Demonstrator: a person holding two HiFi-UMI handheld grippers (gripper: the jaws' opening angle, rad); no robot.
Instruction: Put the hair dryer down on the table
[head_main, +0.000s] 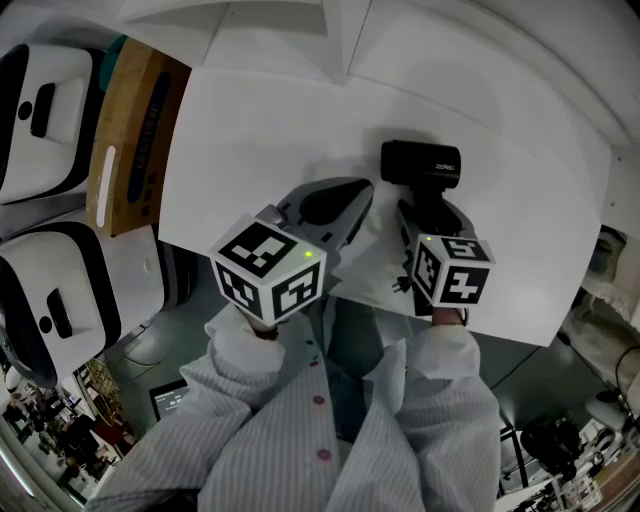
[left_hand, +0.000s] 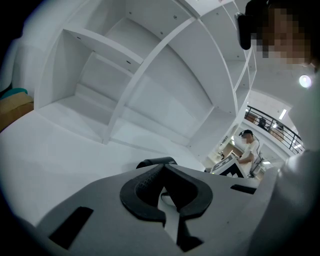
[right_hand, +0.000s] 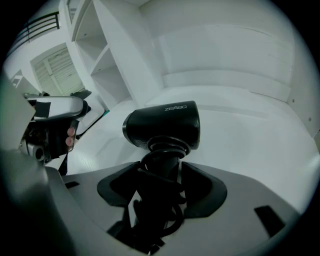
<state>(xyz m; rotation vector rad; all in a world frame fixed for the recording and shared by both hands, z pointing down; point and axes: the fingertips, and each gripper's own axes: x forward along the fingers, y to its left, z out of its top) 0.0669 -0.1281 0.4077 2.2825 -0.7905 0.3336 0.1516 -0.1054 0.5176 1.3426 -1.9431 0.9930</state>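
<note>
The black hair dryer (head_main: 422, 164) is over the white table (head_main: 260, 120), and its barrel points left in the right gripper view (right_hand: 162, 125). My right gripper (head_main: 430, 222) is shut on its handle, and the black cord (right_hand: 155, 200) is bunched between the jaws (right_hand: 167, 167). Whether the dryer touches the table I cannot tell. My left gripper (head_main: 350, 198) is just left of the dryer, low over the table. Its jaws meet at the tips (left_hand: 162, 170) with nothing held.
A cardboard box (head_main: 130, 140) and two white-and-black devices (head_main: 45, 100) (head_main: 50, 300) stand off the table's left side. White shelving (left_hand: 125, 75) rises behind the table. The table's near edge (head_main: 500, 335) is close to my body.
</note>
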